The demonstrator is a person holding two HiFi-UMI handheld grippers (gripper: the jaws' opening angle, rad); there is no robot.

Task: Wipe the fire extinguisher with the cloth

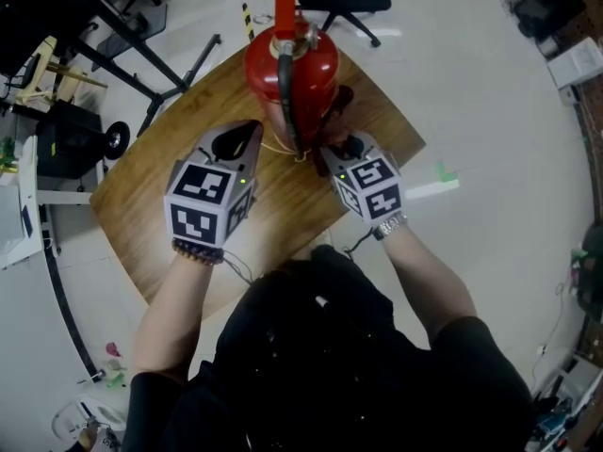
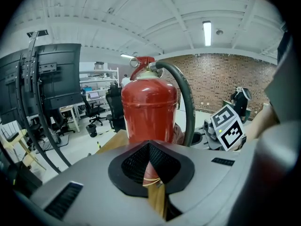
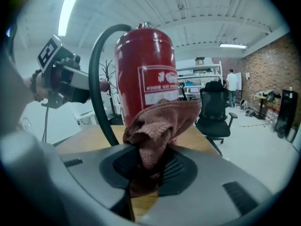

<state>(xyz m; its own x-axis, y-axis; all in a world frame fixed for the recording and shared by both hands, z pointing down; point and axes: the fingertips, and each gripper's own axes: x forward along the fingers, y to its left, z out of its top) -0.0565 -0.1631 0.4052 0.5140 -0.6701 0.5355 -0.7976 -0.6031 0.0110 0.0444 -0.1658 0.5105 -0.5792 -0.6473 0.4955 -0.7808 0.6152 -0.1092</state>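
The wooden table [image 1: 155, 196] is bearing the red fire extinguisher [image 1: 294, 69], which is standing upright on it. The left gripper [image 1: 247, 135] is hovering just beside the extinguisher's base on the left, its jaws clenched together with nothing between them. The right gripper [image 1: 345, 145] is sitting just right of the extinguisher's base, grasping the reddish-brown cloth [image 3: 160, 121]. The cloth is bunching up above the jaws and lying against the extinguisher's lower right side. The black hose [image 1: 285, 97] is curving down from the extinguisher's top along its near side, between the two grippers.
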